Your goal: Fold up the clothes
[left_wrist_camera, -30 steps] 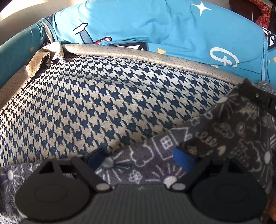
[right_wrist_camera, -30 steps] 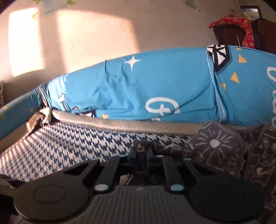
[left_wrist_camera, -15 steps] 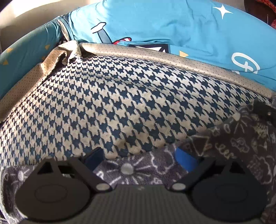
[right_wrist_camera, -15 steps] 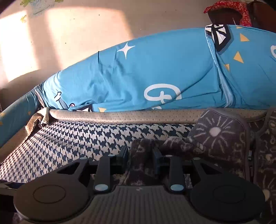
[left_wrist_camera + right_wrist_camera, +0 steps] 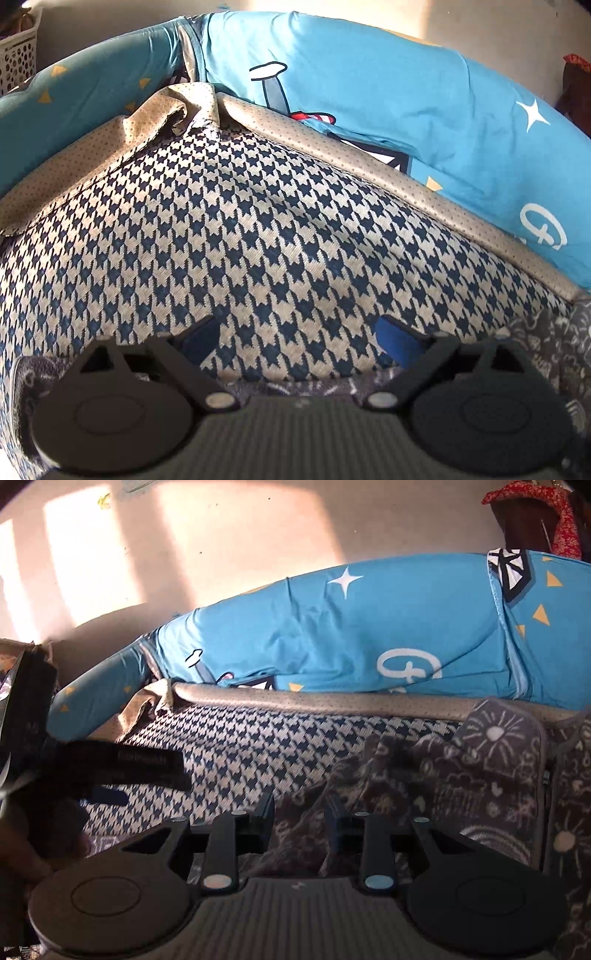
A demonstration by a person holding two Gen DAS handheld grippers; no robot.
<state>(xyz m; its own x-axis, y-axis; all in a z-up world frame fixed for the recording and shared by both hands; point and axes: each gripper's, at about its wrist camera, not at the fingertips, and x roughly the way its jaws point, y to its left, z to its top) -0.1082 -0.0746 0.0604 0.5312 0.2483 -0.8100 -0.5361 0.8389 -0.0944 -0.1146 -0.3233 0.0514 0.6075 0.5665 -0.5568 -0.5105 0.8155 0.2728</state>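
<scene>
Right gripper (image 5: 299, 821): jaws partly open with a bunched ridge of the dark grey fleece garment with white doodle print (image 5: 461, 775) running up between the blue pads; the fabric fills the gap, but whether the pads actually pinch it, cannot tell. From there the garment spreads forward and to the right, one rounded flap standing up against the beige dotted edge strip (image 5: 332, 701) of the houndstooth navy-and-cream cushion (image 5: 240, 753). Left gripper (image 5: 299, 341): jaws wide apart, nothing between them but bare houndstooth; the garment's near edge (image 5: 288, 386) lies just under and behind the fingertips, and more of it shows at far right (image 5: 550, 332). So the cloth's long run goes left-to-right across the near edge of the cushion, with the bulk on the right side. The right one is on the cloth, the left one sits just past its hem. In the right view the left gripper (image 5: 122, 771) hangs level with the cushion, well left of the heap. Blue cartoon-print bedding (image 5: 369, 635) bounds the far side. Fold stage not settled by this.
</scene>
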